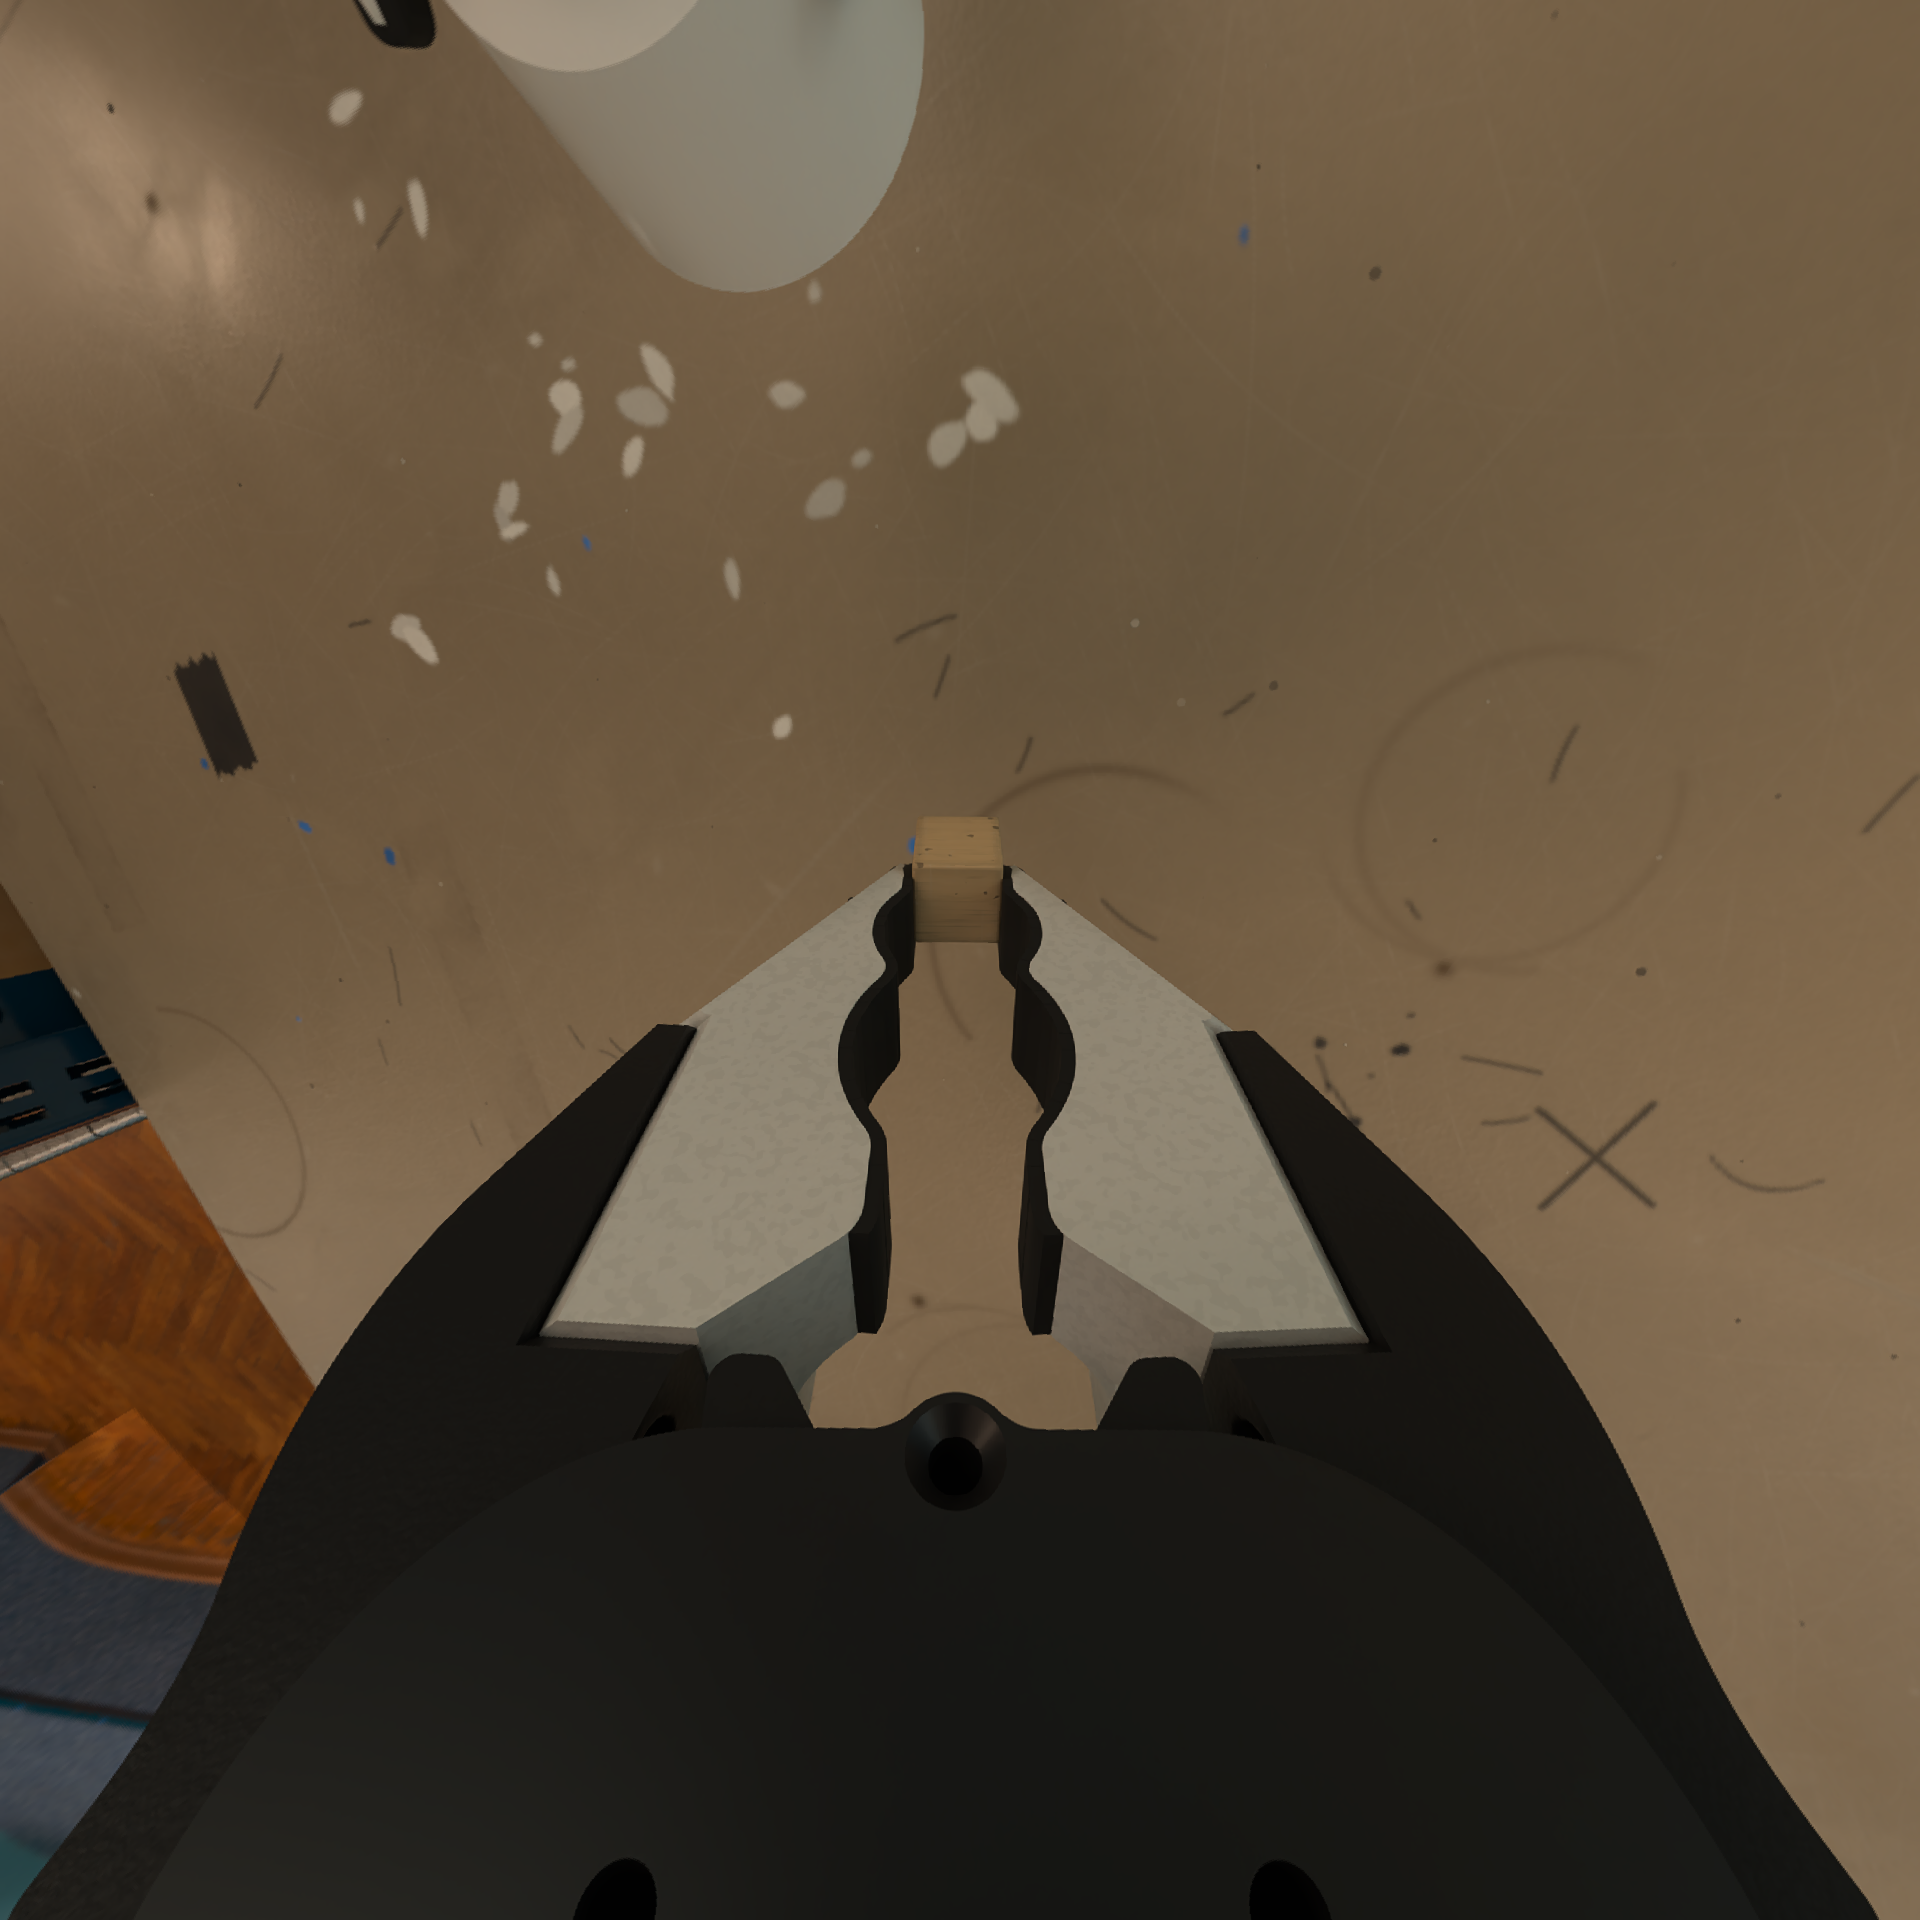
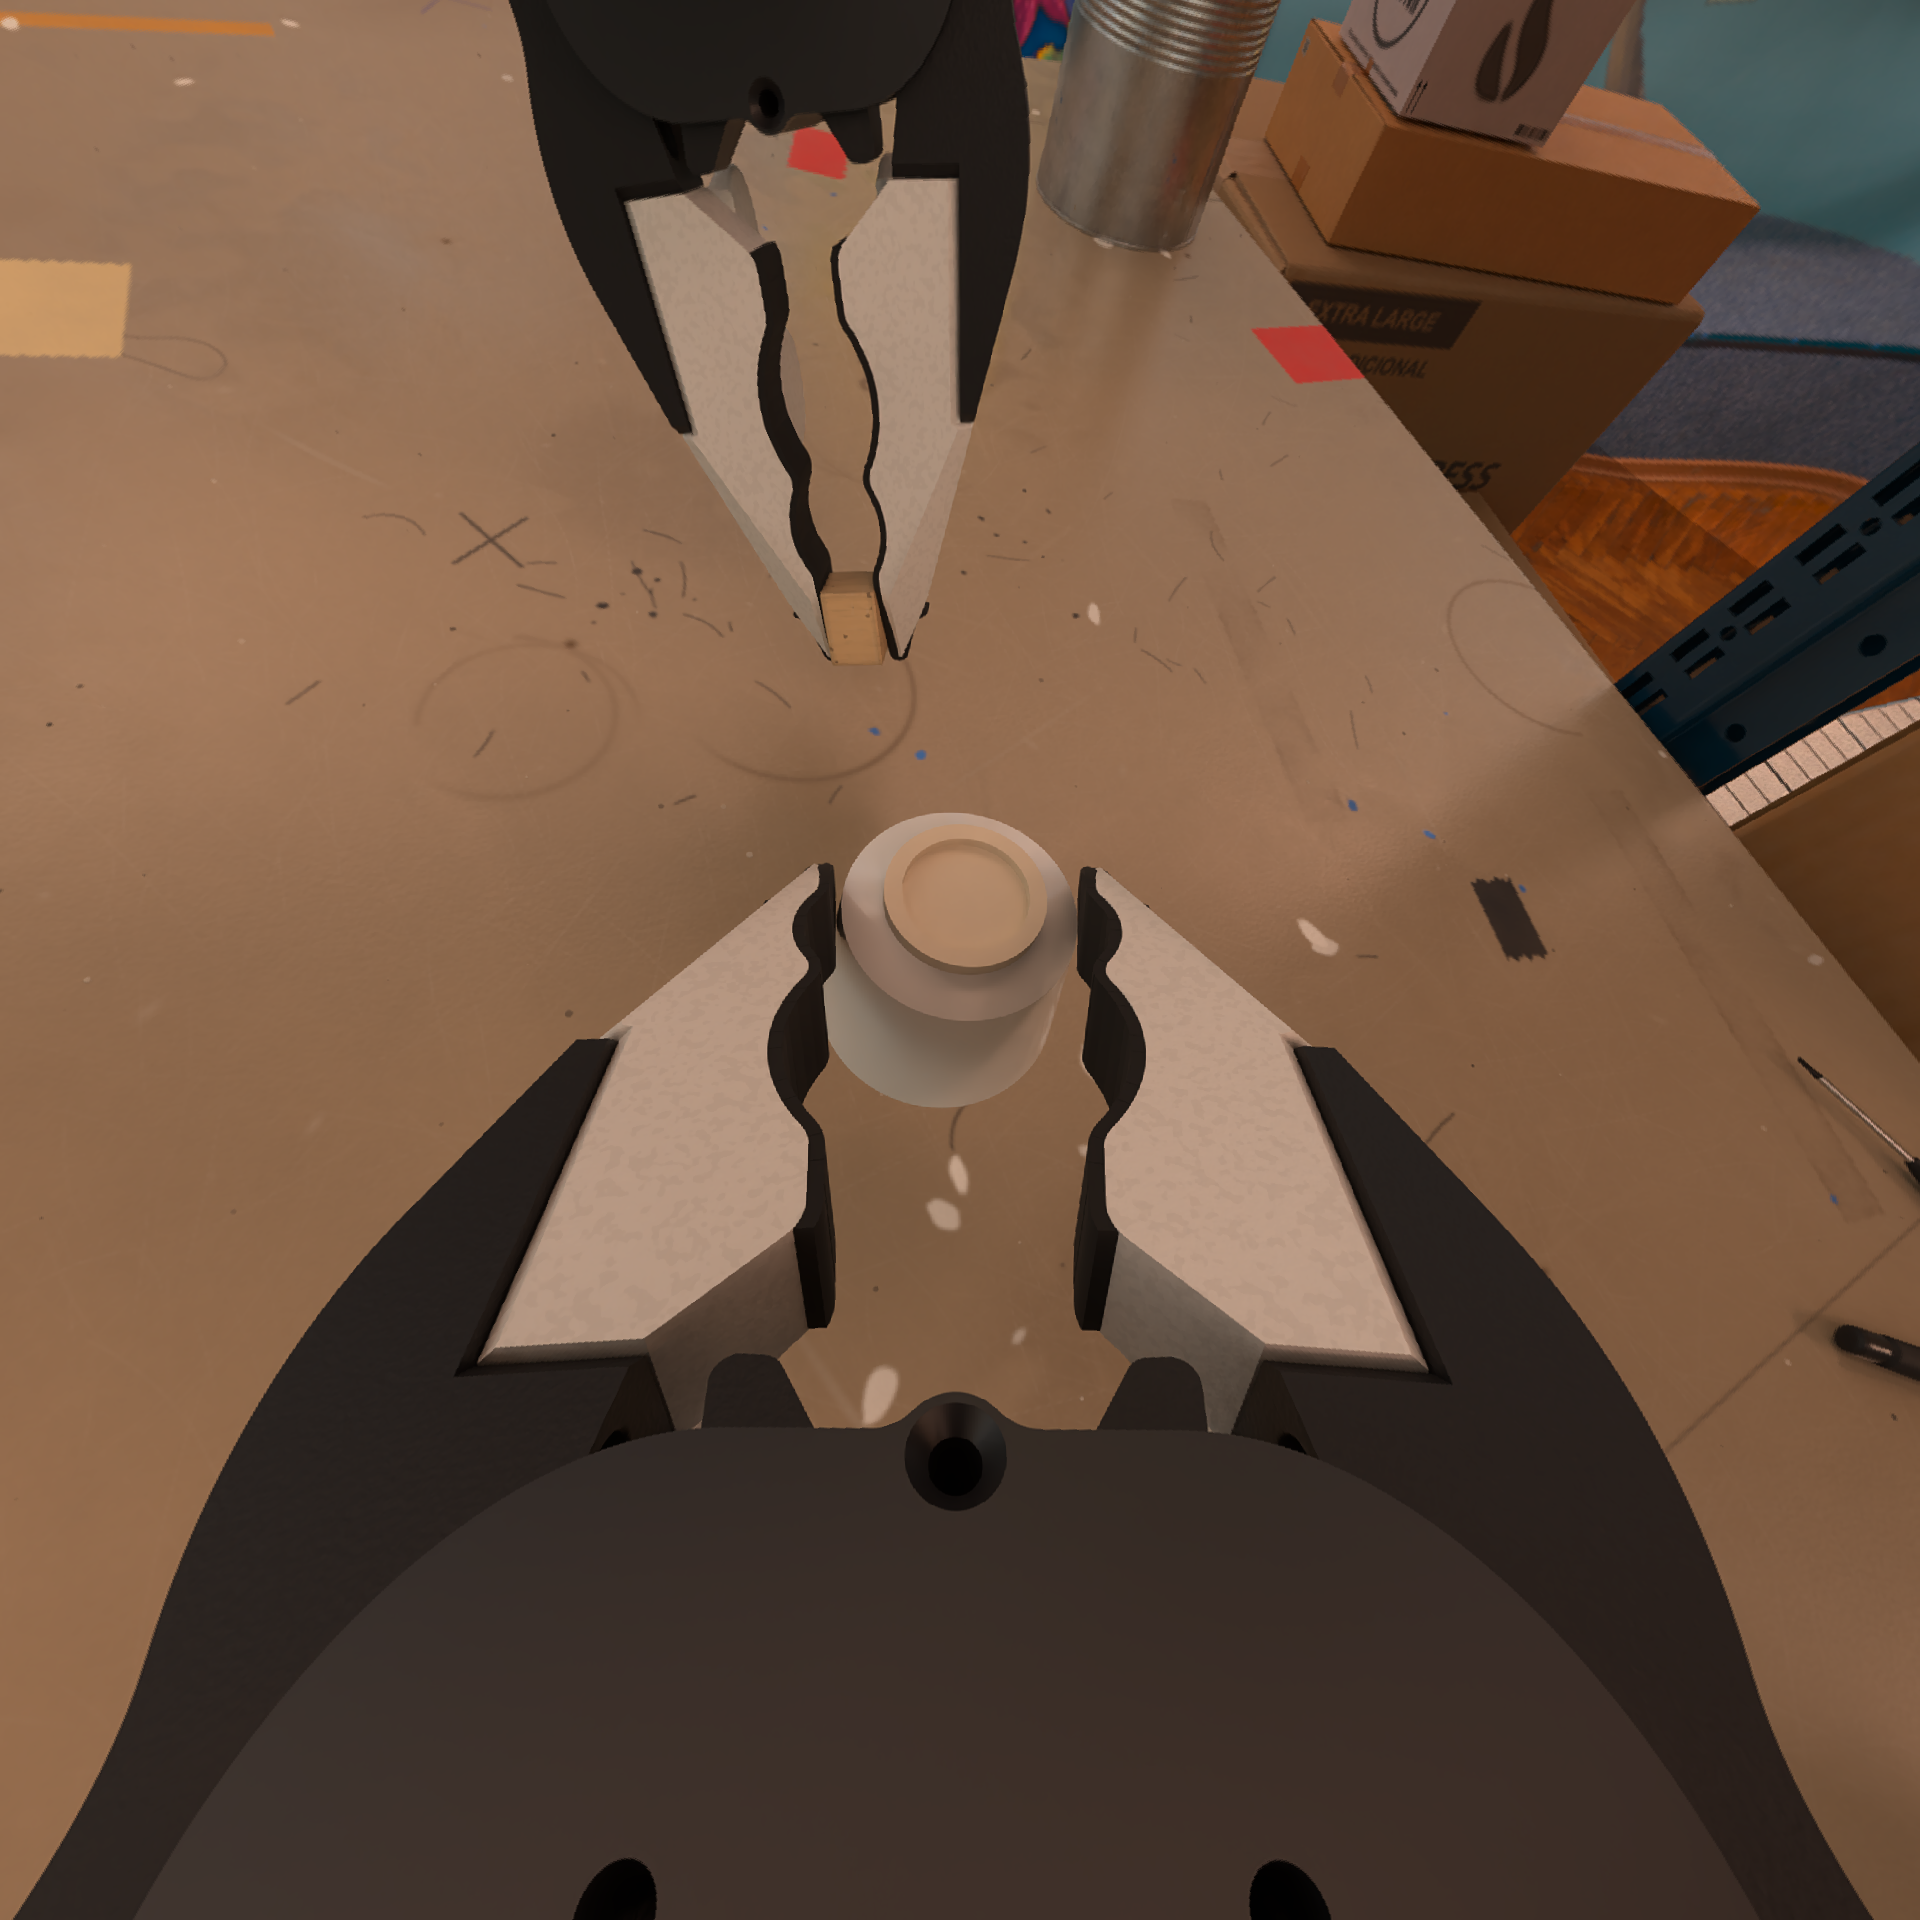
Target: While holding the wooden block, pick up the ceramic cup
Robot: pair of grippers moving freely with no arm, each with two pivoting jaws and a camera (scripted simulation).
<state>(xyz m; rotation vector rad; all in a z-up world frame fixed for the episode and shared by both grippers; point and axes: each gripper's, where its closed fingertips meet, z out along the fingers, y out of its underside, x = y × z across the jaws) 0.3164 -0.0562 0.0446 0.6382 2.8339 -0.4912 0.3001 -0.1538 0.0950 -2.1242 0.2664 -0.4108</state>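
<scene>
A small wooden block (image 1: 956, 896) sits pinched between the fingertips of my left gripper (image 1: 956, 878), just above the brown table (image 1: 1351, 468). In the right wrist view the left gripper (image 2: 857, 636) points down with the block (image 2: 852, 613) at its tips. The white ceramic cup (image 2: 935, 1029) is upside down, with its tan foot ring facing up. My right gripper (image 2: 956, 899) has a finger on each side of the cup and both touch its wall. The cup also shows at the top of the left wrist view (image 1: 717, 156). Whether it is off the table I cannot tell.
A metal can (image 2: 1143, 125) stands behind the left gripper. Stacked cardboard boxes (image 2: 1507, 177) and a blue metal rack (image 2: 1787, 644) lie past the table's right edge. A pen (image 2: 1860, 1117) lies near that edge. Black tape (image 1: 215, 717) marks the table.
</scene>
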